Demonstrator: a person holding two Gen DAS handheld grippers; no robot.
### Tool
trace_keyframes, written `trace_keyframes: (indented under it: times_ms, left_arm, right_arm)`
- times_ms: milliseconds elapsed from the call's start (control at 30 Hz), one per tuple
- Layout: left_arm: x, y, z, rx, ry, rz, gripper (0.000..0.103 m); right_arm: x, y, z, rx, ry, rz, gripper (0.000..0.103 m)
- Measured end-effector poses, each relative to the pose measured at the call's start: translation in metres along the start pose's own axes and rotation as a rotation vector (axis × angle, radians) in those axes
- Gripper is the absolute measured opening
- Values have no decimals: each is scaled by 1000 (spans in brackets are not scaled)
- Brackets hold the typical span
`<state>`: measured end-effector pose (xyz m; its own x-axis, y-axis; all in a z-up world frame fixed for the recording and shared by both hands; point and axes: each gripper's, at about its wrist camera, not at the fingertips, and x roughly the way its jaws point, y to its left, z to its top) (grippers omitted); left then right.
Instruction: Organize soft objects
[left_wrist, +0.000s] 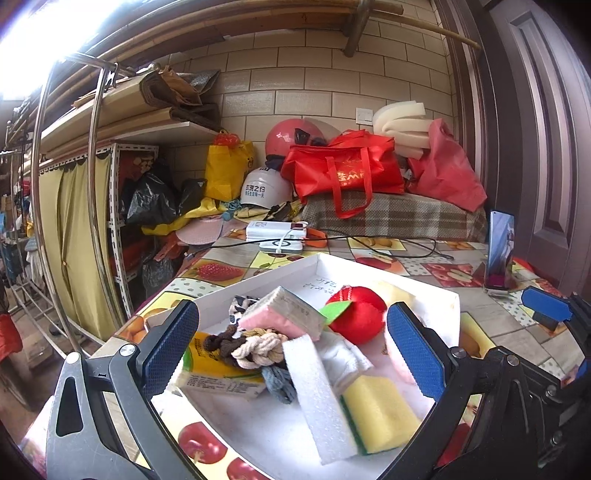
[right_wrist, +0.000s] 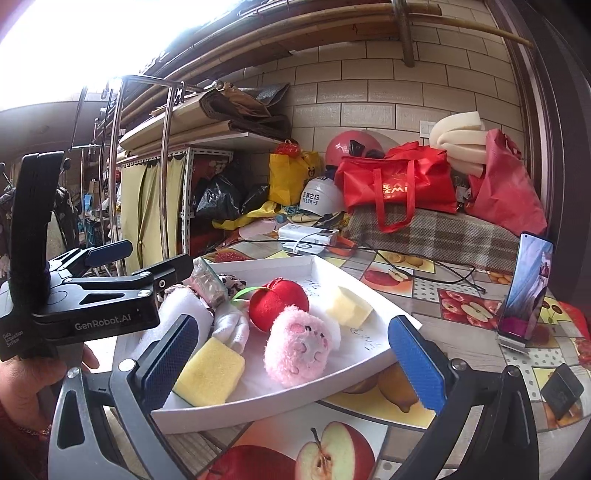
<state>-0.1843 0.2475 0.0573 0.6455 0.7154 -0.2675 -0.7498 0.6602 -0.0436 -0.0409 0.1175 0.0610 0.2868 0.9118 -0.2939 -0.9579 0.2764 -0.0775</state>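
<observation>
A white tray (left_wrist: 453, 311) on the fruit-print table holds soft things: a red plush apple (left_wrist: 360, 314), a yellow sponge (left_wrist: 378, 413), a white foam strip (left_wrist: 319, 398), a pink-and-grey sponge (left_wrist: 284, 315), knotted hair ties (left_wrist: 255, 347) and a tissue pack (left_wrist: 214, 373). My left gripper (left_wrist: 295, 354) is open and empty, just above the tray's near side. In the right wrist view the tray (right_wrist: 369, 363) also shows a pink plush pig (right_wrist: 299, 349), the apple (right_wrist: 277, 304), a pale foam block (right_wrist: 349, 306) and the yellow sponge (right_wrist: 210, 371). My right gripper (right_wrist: 295, 362) is open and empty, near the pig.
A phone on a stand (right_wrist: 524, 291) sits at the table's right. A power bank and cables (left_wrist: 277, 234) lie behind the tray. Red bags (left_wrist: 343, 170), helmets and a plaid-covered pile fill the back. A small black object (right_wrist: 561, 393) lies at the right.
</observation>
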Motion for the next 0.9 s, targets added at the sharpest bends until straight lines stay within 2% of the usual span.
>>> trace_keyframes:
  times_ms: [133, 400, 567, 733, 900]
  left_arm:
    - [-13, -31, -5, 43, 21, -75, 103]
    - [-39, -101, -16, 101, 97, -224, 103]
    - [-47, -151, -26, 147, 205, -304, 103]
    - [-51, -180, -28, 143, 246, -247, 103]
    - [-60, -191, -33, 136, 248, -149, 103]
  right_arm:
    - [-20, -34, -11, 46, 46, -49, 103]
    - [-77, -111, -39, 152, 154, -253, 103]
    - [-120, -143, -58, 196, 203, -306, 103]
    - [-162, -159, -63, 254, 134, -344, 103]
    - [-188, -140, -58, 188, -7, -374, 103]
